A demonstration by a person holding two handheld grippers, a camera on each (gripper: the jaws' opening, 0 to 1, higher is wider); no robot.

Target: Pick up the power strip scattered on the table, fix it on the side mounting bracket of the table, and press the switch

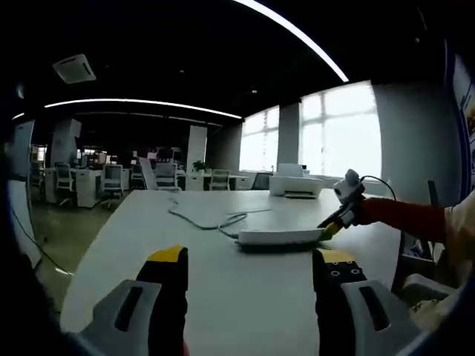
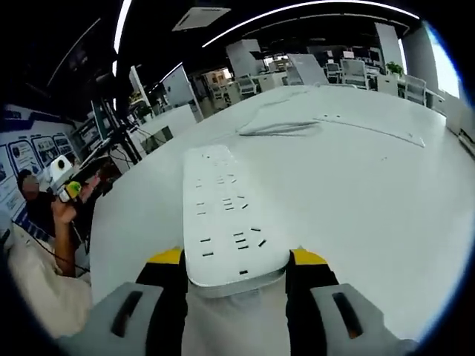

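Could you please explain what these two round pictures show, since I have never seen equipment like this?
There is no robot here: a person holds a two-jaw claw in each hand, and a fisheye camera rides on each one, looking forward along its jaws.

The left gripper view looks across a white table in an office. The left claw is open and holds nothing. Farther along the table lies a white power strip, with its cable trailing behind it. The other claw comes in from the right on a red sleeve and meets the strip's end.

The right gripper view is that second claw's own camera. The right claw has its jaws on either side of the same power strip's near end, so it appears to be gripping it. A white printer sits at the far edge.
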